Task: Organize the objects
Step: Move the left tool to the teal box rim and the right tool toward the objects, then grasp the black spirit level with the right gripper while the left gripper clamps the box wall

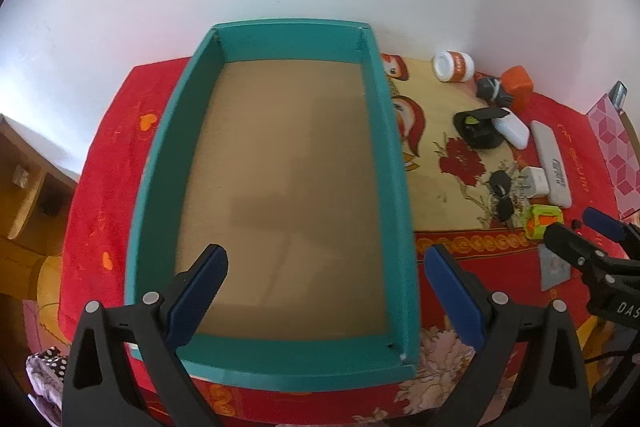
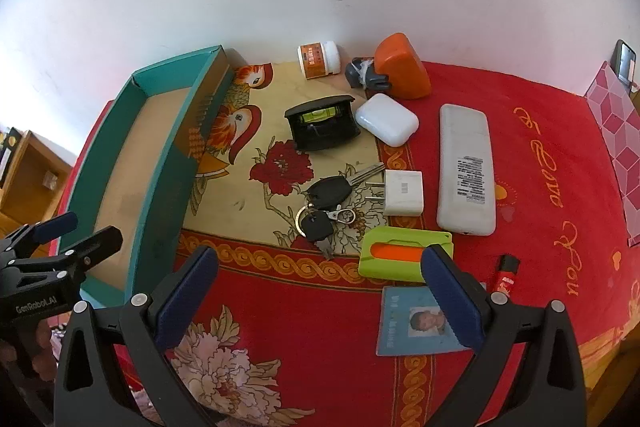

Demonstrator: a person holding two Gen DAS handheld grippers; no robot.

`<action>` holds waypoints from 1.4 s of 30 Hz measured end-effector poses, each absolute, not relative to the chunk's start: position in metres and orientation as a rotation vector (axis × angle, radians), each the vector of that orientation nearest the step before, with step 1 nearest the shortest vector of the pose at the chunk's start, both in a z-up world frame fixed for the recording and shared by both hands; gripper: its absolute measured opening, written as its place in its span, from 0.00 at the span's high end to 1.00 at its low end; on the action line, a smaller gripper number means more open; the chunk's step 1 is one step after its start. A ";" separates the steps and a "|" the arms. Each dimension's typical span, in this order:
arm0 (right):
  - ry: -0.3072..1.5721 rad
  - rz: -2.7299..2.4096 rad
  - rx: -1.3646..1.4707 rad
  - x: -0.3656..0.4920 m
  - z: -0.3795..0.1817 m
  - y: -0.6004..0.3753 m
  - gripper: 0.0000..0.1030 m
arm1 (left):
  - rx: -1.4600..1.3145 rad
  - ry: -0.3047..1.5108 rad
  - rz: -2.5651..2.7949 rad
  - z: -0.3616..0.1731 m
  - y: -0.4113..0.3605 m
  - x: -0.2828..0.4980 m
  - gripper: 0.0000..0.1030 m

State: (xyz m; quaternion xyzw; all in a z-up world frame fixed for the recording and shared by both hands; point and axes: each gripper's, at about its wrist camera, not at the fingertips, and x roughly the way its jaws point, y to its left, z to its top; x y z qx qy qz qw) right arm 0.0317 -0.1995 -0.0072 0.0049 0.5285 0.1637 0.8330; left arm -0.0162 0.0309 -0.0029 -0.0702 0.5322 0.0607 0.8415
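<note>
My left gripper (image 1: 326, 291): jaws spread wide, holding nothing, above the near end of the teal box (image 1: 390, 143).
My right gripper (image 2: 320, 287): jaws equally wide apart, nothing between them, over the red cloth (image 2: 560, 155) to the right of the box.
Teal box: open, brown floor bare.
Keys (image 2: 326, 205): on the cloth, right of the box.
White plug (image 2: 404, 193): just right of the keys.
White remote (image 2: 466, 169): face down, further right of the box.
Green-and-orange item (image 2: 400, 259): near my right fingertip.
ID card (image 2: 412, 327): partly under that finger.
Small bottle (image 2: 319, 59): on its side, beyond the box's far right corner.
</note>
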 end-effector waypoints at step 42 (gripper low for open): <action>1.196 0.265 0.018 0.042 -0.025 -0.156 0.00 | -0.231 1.263 0.193 -0.064 0.140 -0.053 0.28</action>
